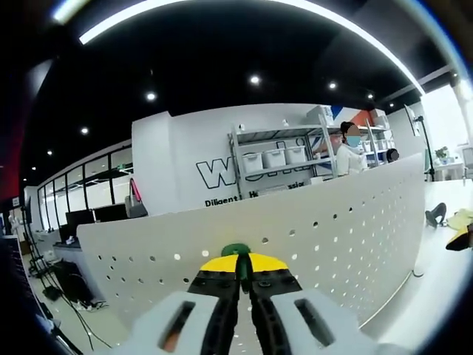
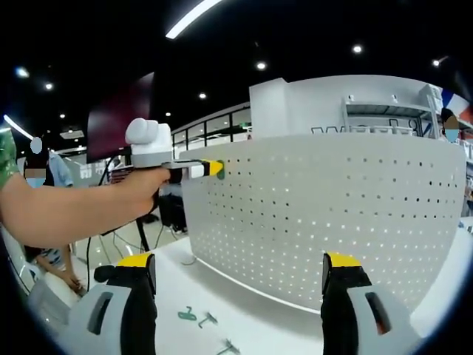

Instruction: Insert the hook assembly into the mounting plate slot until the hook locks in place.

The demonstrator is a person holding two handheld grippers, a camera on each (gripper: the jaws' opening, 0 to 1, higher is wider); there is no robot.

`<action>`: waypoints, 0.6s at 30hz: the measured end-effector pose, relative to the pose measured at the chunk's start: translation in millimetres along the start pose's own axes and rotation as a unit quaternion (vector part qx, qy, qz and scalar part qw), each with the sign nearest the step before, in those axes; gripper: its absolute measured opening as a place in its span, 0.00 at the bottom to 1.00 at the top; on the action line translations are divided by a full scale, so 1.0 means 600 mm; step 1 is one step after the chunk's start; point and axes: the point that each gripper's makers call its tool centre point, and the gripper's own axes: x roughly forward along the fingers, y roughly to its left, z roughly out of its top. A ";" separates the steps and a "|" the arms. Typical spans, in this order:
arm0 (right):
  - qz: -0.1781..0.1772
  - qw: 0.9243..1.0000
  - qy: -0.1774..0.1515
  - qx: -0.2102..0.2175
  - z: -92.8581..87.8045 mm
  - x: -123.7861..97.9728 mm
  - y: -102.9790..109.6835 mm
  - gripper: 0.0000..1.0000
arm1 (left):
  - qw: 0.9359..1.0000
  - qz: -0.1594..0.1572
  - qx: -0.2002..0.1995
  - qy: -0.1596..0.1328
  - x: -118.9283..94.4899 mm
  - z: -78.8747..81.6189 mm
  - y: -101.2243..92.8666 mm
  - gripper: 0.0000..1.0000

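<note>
Left gripper view: my left gripper [image 1: 244, 275] is clenched, jaws nearly together, nipping one small green hook [image 1: 236, 251] at the tips, held against the upper edge of the one white perforated mounting plate [image 1: 347, 229].

Right gripper view: my right gripper [image 2: 238, 285] hangs released, jaws wide apart, nothing between them. On the white table [image 2: 266, 322] before the plate lie three loose hooks [image 2: 198, 316].

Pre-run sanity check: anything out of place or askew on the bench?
Only minor: a few small hooks lie scattered loose on the white table before the pegboard. The board stands upright and undamaged.
</note>
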 end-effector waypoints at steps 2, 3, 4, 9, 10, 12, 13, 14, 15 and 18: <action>0.000 1.000 0.001 0.001 -0.001 0.000 -0.001 0.95 | 1.000 -0.001 -0.004 0.000 -0.001 0.000 0.001 0.06; 0.000 1.000 0.001 0.001 -0.001 0.000 -0.001 0.95 | 1.000 -0.002 -0.007 -0.001 -0.002 0.000 0.001 0.07; 0.000 1.000 0.001 0.001 -0.001 0.000 -0.001 0.95 | 1.000 -0.003 -0.011 -0.003 -0.003 0.001 0.001 0.08; 0.001 1.000 0.001 0.000 -0.001 0.000 0.002 0.95 | 1.000 -0.004 -0.012 -0.001 -0.006 -0.001 0.000 0.10; 0.001 1.000 0.000 0.001 0.000 0.000 0.002 0.95 | 1.000 -0.006 -0.016 -0.002 -0.007 -0.001 0.000 0.11; 0.002 1.000 0.000 0.000 0.000 0.000 0.003 0.95 | 1.000 -0.006 -0.019 -0.003 -0.009 -0.001 0.000 0.12; 0.002 1.000 -0.001 0.000 0.001 0.000 0.003 0.95 | 1.000 -0.007 -0.020 -0.003 -0.011 -0.001 -0.001 0.13; 0.002 1.000 0.000 -0.001 0.001 0.000 0.003 0.95 | 1.000 -0.009 -0.023 -0.004 -0.012 -0.001 -0.002 0.14; 0.002 1.000 0.000 0.000 0.001 0.000 0.003 0.95 | 1.000 -0.008 -0.024 -0.004 -0.013 -0.002 -0.002 0.14; 0.003 1.000 -0.001 -0.001 0.001 0.000 0.004 0.95 | 0.999 -0.011 -0.030 -0.004 -0.017 -0.004 -0.003 0.16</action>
